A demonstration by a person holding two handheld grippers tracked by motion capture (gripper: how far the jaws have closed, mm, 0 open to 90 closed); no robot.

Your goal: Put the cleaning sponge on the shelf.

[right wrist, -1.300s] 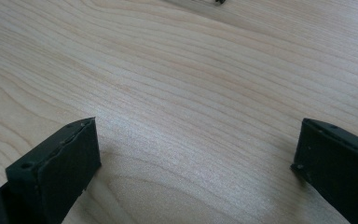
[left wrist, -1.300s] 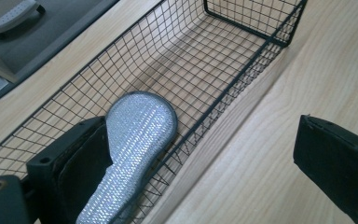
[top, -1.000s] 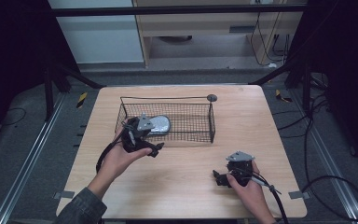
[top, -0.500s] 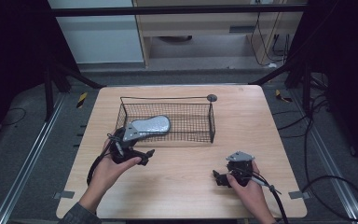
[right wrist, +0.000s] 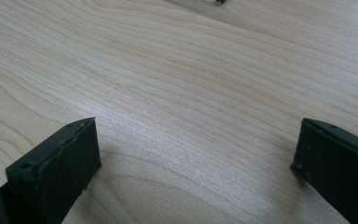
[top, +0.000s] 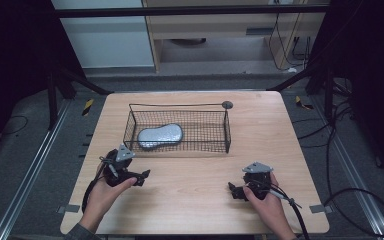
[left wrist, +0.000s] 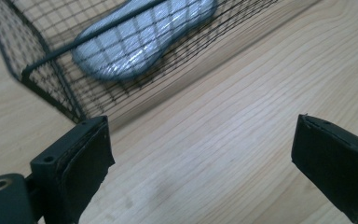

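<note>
A silver-grey, peanut-shaped object (top: 160,136) lies in the left half of a black wire basket (top: 215,145) on the wooden table (top: 200,200). In the left gripper view the same silver-grey object (left wrist: 144,39) shows through the basket mesh (left wrist: 46,70). My left gripper (top: 142,176) rests near the table's front left, just in front of the basket, open and holding nothing. Its jaws stand wide apart in its own view (left wrist: 200,158). My right gripper (top: 234,191) sits at the front right, open over bare wood (right wrist: 196,158).
A small dark round knob (top: 227,104) sits at the basket's far right corner. Metal rails and cables run along the floor on both sides of the table. A shelf unit stands behind the table.
My left gripper has let go of the silver-grey object inside the basket and pulled back toward the table's front left. The right gripper has stayed in place.
</note>
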